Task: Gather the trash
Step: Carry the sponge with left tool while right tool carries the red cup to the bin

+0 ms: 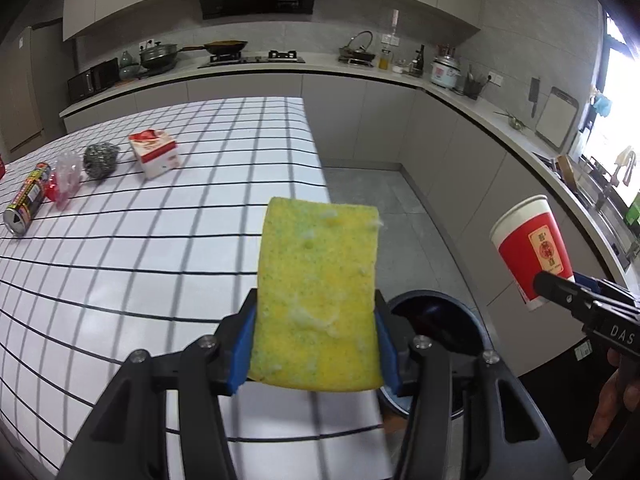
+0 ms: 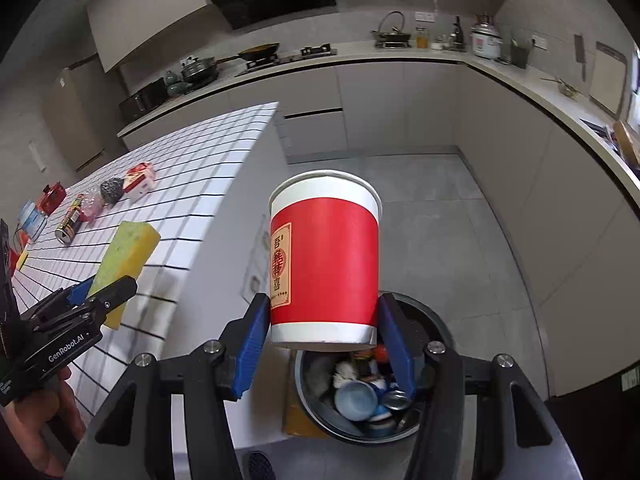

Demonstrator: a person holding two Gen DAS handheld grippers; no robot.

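Note:
My left gripper is shut on a yellow sponge and holds it over the table's right edge, beside the dark round bin on the floor. My right gripper is shut on a red and white paper cup, held upright just above the bin, which holds several pieces of trash. The cup also shows in the left wrist view, and the sponge in the right wrist view.
On the checked table lie a can, a crumpled plastic wrapper, a steel wool ball and a red and white carton. Kitchen counters run along the back and right walls.

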